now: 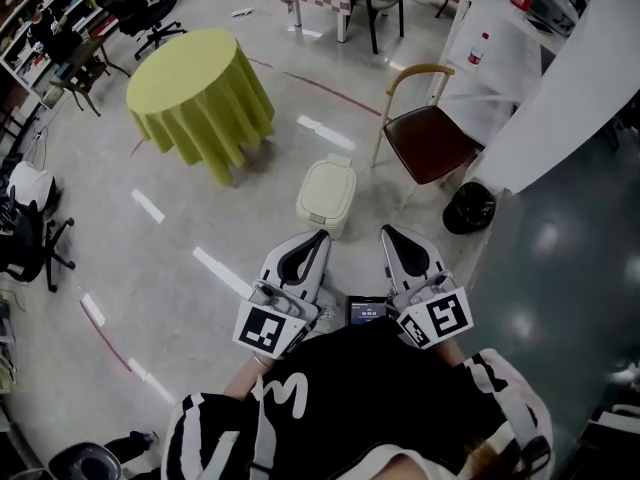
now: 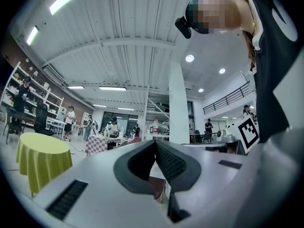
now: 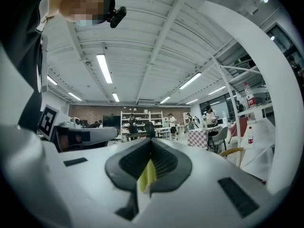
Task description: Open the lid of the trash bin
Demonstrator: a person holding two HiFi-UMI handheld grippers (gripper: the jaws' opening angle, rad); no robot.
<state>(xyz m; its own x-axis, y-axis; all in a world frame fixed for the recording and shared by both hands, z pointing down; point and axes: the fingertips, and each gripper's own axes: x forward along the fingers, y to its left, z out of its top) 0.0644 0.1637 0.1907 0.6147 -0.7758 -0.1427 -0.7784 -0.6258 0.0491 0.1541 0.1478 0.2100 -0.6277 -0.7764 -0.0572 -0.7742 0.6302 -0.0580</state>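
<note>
A small cream trash bin [image 1: 326, 196] stands on the grey floor with its lid down. Both grippers are held close to the person's chest, pointing toward the bin and a short way short of it. My left gripper [image 1: 321, 236] is shut, its dark pads meeting at the tip with nothing between them [image 2: 155, 144]. My right gripper [image 1: 385, 230] is shut and empty too [image 3: 151, 142]. Neither touches the bin. The bin does not show in either gripper view, which look out level across the hall.
A round table with a yellow-green cloth [image 1: 200, 93] stands left of the bin. A wooden chair with a brown seat [image 1: 425, 138] and a black bag [image 1: 468, 208] are to its right, by a white board [image 1: 570, 88]. An office chair [image 1: 35, 233] stands far left.
</note>
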